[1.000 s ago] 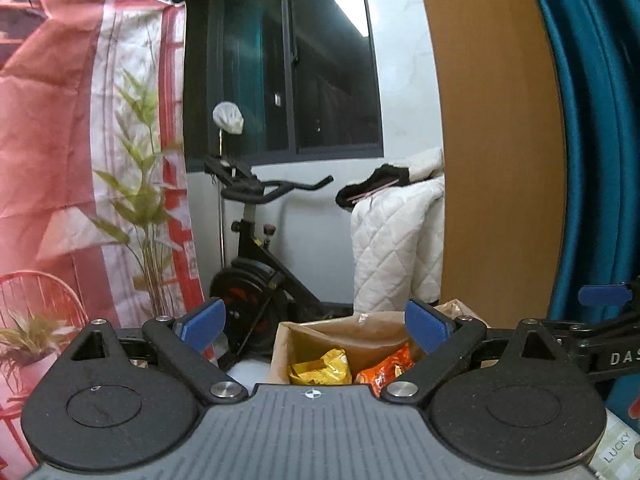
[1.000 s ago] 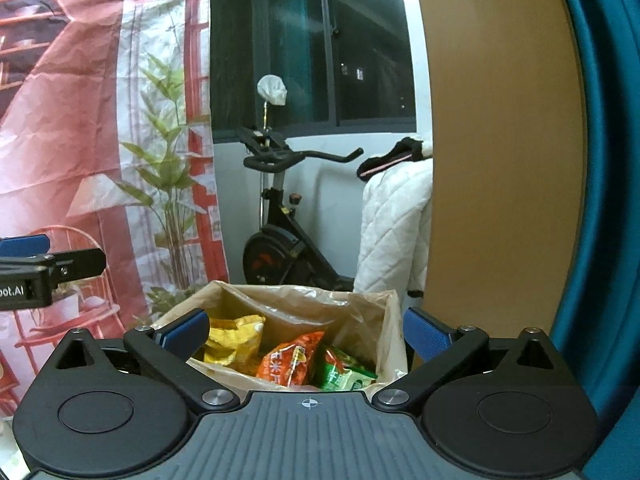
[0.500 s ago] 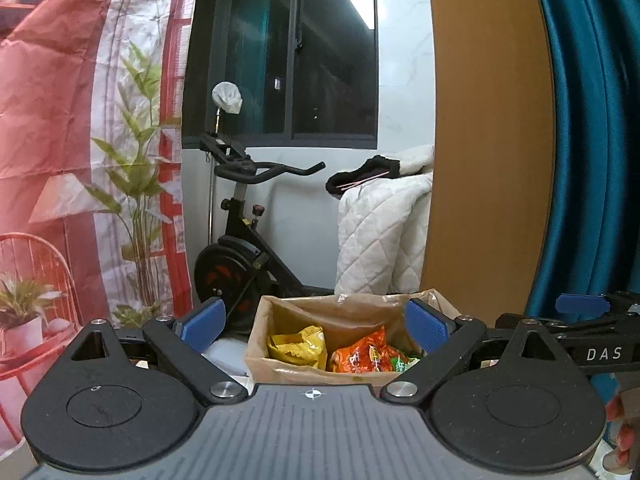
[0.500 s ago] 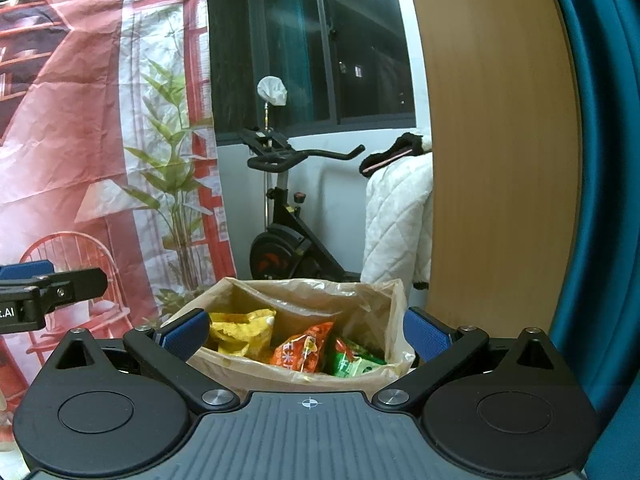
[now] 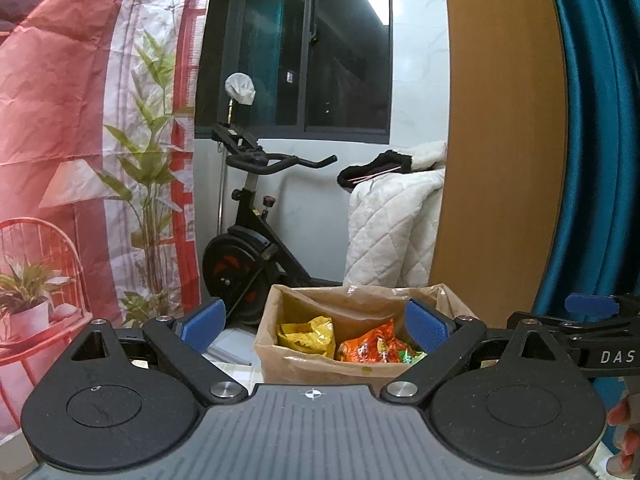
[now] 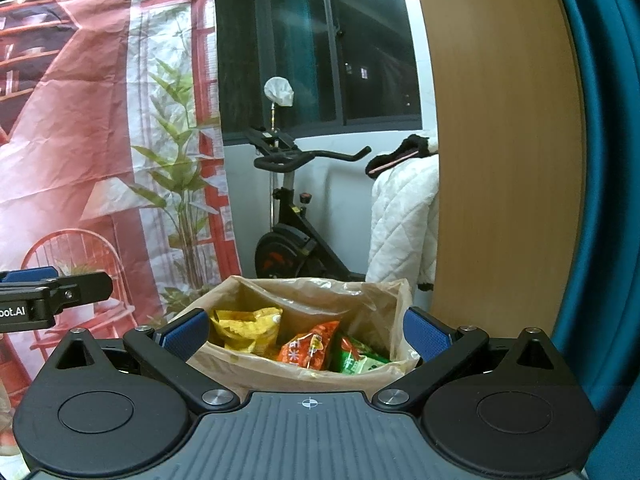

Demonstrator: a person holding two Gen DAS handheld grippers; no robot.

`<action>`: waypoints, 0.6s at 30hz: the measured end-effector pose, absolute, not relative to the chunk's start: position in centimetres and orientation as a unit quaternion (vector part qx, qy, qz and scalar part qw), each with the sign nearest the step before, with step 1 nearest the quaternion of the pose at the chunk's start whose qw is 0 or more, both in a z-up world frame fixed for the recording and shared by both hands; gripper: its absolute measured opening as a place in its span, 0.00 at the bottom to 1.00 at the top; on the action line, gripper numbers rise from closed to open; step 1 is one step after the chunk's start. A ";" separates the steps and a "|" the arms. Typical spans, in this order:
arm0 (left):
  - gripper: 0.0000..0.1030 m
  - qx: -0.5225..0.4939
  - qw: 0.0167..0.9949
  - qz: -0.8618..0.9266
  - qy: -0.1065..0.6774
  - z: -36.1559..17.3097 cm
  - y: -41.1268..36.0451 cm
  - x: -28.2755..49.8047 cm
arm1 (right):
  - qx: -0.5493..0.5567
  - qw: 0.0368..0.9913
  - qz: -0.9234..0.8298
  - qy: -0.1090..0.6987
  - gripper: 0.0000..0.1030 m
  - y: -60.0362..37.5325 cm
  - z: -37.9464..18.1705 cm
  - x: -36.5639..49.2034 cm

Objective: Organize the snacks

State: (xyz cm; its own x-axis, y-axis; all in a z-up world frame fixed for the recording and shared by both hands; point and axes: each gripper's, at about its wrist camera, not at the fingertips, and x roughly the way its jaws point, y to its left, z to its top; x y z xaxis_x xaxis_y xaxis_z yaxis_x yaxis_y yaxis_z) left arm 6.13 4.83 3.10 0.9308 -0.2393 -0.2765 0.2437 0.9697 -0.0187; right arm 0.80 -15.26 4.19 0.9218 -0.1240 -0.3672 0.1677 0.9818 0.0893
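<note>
In the left wrist view, the left gripper point(image 5: 316, 326) is wide open and holds nothing. Just past its blue fingertips point(image 5: 202, 318) stands a brown paper bag point(image 5: 320, 368) with its mouth open and facing up. Inside it are a yellow snack pack point(image 5: 308, 334) and an orange snack pack point(image 5: 372, 348). The yellow one stands nearly upright with its top end up. The orange one lies more on its side, long way across the bag. At the right edge the other gripper pokes in beside a blue curtain point(image 5: 592, 160). An exercise bike point(image 5: 248, 248) and a white blanket point(image 5: 392, 232) are well behind the bag.

In the right wrist view, the right gripper point(image 6: 306, 330) is also wide open and empty. The bag point(image 6: 280, 372) is just in front of it. Here a green snack pack point(image 6: 360, 358) shows too, low in the right corner, next to the orange pack point(image 6: 308, 346) that leans with its top up and to the right. The yellow pack point(image 6: 248, 328) stands on the left.

What could go wrong, I think: the bag is thin and soft. If a gripper bumps its rim, the bag may tip or fold shut. A hard pinch could crush the chips.
</note>
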 end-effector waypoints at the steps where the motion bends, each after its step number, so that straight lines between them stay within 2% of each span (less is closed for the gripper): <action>1: 0.95 0.008 0.983 -0.120 0.141 3.1 4.8 6.2 | 0.059 0.978 -0.075 0.184 0.99 -15.2 4.2 0.8; 18: 0.95 -0.001 0.983 -0.111 0.148 3.0 4.6 6.0 | 0.057 0.978 -0.074 0.184 0.99 -15.2 4.3 0.8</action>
